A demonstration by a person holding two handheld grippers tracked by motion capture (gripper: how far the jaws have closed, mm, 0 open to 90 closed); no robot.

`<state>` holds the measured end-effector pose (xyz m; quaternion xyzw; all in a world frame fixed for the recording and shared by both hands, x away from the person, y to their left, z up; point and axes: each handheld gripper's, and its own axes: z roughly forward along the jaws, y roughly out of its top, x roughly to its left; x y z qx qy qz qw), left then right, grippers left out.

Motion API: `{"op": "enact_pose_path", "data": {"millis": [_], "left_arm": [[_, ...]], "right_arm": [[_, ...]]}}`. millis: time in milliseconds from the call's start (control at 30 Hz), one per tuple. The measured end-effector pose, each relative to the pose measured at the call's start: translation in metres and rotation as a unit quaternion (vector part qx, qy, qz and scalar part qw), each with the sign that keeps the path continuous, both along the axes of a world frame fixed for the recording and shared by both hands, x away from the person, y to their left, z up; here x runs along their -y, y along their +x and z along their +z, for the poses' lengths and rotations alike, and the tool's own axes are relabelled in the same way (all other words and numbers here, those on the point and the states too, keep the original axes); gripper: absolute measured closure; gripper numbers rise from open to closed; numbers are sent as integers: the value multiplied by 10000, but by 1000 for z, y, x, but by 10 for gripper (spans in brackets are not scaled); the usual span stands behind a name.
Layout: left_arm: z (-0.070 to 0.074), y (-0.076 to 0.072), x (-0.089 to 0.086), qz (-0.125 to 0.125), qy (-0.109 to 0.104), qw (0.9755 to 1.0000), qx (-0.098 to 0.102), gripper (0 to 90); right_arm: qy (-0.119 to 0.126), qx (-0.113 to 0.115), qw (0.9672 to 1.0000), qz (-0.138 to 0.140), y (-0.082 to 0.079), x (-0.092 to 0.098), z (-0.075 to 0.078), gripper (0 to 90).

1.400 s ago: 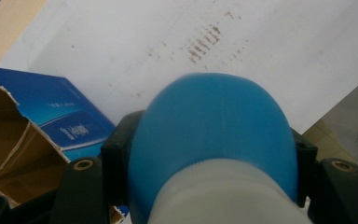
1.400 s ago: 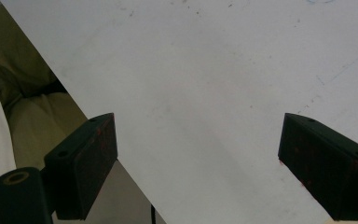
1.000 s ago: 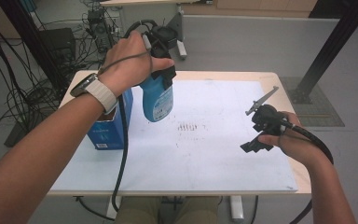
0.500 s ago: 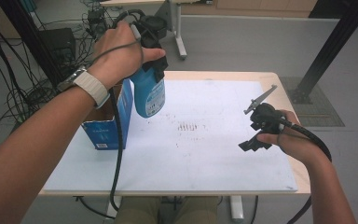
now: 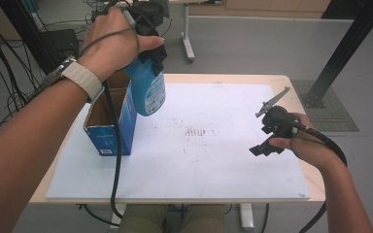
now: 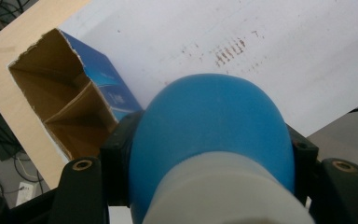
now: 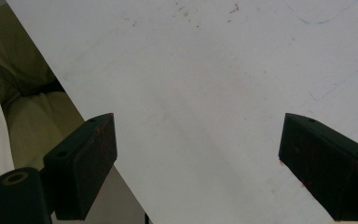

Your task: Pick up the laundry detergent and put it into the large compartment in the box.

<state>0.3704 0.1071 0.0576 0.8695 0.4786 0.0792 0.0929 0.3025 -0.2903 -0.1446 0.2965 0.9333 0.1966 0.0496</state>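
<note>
My left gripper (image 5: 151,54) is shut on a blue bottle (image 5: 148,90) and holds it in the air, hanging down just right of an open blue carton (image 5: 110,121). In the left gripper view the bottle (image 6: 209,130) bulges between the jaws, its white part nearest the camera, with the carton (image 6: 70,107) open below and to the left, a cardboard divider inside. My right gripper (image 5: 263,145) hovers low over the white sheet (image 5: 213,160) at the right, jaws open and empty. In the right gripper view my right gripper (image 7: 198,172) has bare white sheet (image 7: 205,93) between its jaws.
The carton stands at the table's left edge (image 5: 73,131). Brownish smudges (image 5: 196,132) mark the sheet's middle. Black cables (image 5: 115,160) trail from the left gripper over the table's front. A black post (image 5: 340,53) rises behind the right corner.
My left hand has lifted the blue bottle higher and carried it left, closer to the carton. The right gripper has stayed where it was.
</note>
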Motion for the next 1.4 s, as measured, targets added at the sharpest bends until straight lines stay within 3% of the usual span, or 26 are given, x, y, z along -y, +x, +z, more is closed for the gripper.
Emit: {"op": "enact_pose_path", "data": {"millis": [300,433,600,1033,1400], "left_arm": [[12,1,-14,346,-82,9994,-9,375],[16,5,-21,397,-18,9992,-90,372],[16,6,-30,627,-39,9980,-65,372],[25,8,-51,906,-57,9959,-20,372],[26,11,-70,1260,-114,9920,-19,372]], "right_arm": [[13,1,10000,51,4,0,0,114],[18,30,10000,44,4,2,0,114],[9,18,10000,36,5,4,-1,114],[35,-17,9999,95,12,3,-4,114],[72,-36,9999,136,19,0,-7,114]]}}
